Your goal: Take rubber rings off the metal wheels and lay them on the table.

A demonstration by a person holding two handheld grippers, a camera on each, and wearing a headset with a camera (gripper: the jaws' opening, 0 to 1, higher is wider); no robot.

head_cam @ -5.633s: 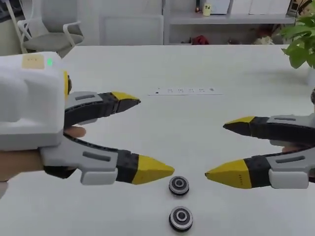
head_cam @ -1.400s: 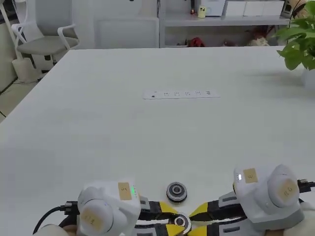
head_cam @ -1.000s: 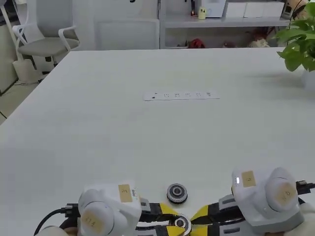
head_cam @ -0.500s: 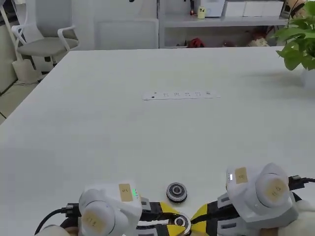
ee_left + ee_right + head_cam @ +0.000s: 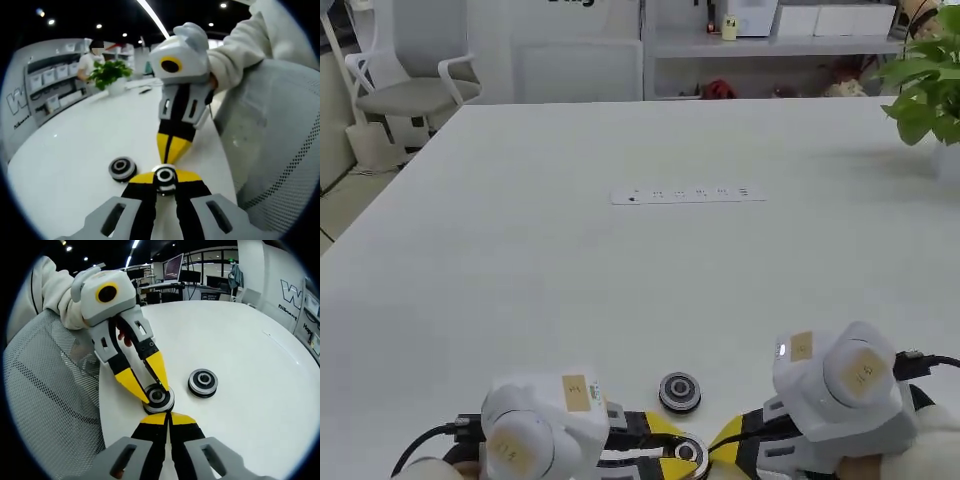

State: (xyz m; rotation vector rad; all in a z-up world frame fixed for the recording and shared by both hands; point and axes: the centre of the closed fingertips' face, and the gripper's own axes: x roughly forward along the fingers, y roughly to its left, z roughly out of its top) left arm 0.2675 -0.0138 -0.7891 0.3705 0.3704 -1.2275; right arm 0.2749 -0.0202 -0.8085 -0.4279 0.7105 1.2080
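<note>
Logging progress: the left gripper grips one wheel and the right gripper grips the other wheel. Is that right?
No: the right gripper, tips shut, is at the same wheel the left gripper grips; the other wheel lies free on the table, as the right gripper view shows.

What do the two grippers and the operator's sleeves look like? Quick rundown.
The left gripper and right gripper match: rounded white housings, grey-white jaw shanks, black midsections and pointed yellow tips. Each housing carries a tan sticker with small unreadable print, and a black cable leaves the rear. The sleeves are off-white.
</note>
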